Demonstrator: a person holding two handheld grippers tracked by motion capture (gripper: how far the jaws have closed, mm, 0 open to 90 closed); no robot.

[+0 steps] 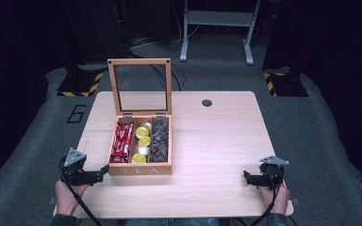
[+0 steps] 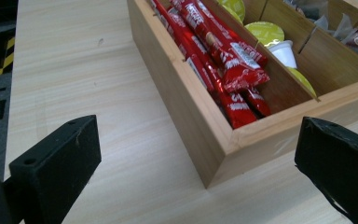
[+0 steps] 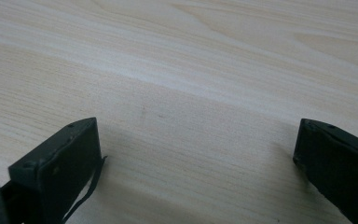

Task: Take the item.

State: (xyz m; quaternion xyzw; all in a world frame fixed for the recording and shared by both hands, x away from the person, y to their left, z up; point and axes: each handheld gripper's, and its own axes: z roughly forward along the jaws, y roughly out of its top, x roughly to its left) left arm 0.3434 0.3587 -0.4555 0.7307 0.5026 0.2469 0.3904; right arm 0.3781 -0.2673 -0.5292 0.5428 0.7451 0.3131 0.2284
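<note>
— Where did the open wooden tea box [image 1: 140,168] sit?

— On the pale wood-grain table [image 1: 217,141], lid upright, red stick packets [image 2: 223,56] in its left compartment, yellow-lidded capsules [image 1: 143,134] in the middle one.

— And the grippers?

— The left gripper [image 1: 102,172], jaws spread, pointed at the box's near corner. The right gripper [image 1: 249,178] hung well apart over bare table, jaws parted too.

Pale wood table [image 3: 214,56], smooth and matt, fine grain showing. The box [image 2: 186,102] is warmer bare wood, with a clear pane in its lid [image 1: 140,84]. Red wrappers [image 2: 223,51] shine like glossy foil. Both grippers' jaws look matt black, slightly scuffed.
</note>
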